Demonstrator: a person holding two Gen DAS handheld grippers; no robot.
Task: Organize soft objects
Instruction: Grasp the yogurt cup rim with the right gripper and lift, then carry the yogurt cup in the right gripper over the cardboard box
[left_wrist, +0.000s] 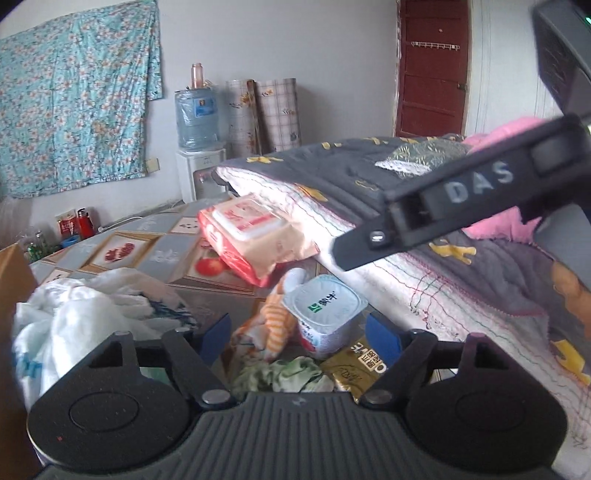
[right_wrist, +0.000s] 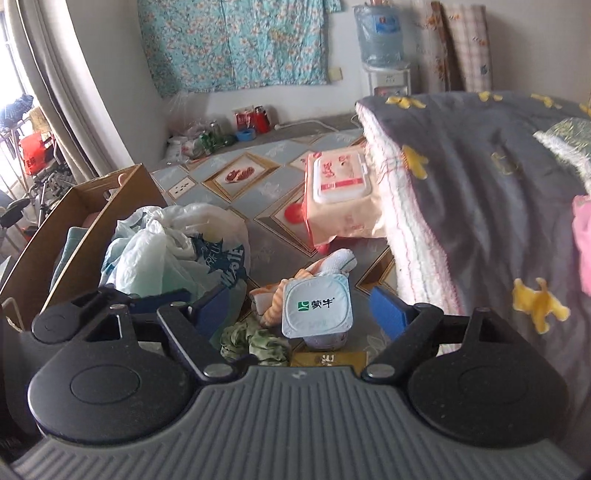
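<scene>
Both jaws apart: left gripper (left_wrist: 301, 332), right gripper (right_wrist: 299, 308). Striped sock (right_wrist: 295, 291) lay long axis 7-to-1 o'clock; "蒙牛" yogurt cup (right_wrist: 317, 308) touching it. "DAS" read on right gripper body.

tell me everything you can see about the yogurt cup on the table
The yogurt cup is a small white plastic tub with a squarish, round-cornered foil lid, still sealed, printed with a green logo and Chinese characters. Red and blue print shows on its side in the left wrist view. It stands tilted, lid tipped toward the cameras, leaning against an orange-striped soft toy, its base by a gold packet. Both grippers are open, neither touching it.
</scene>
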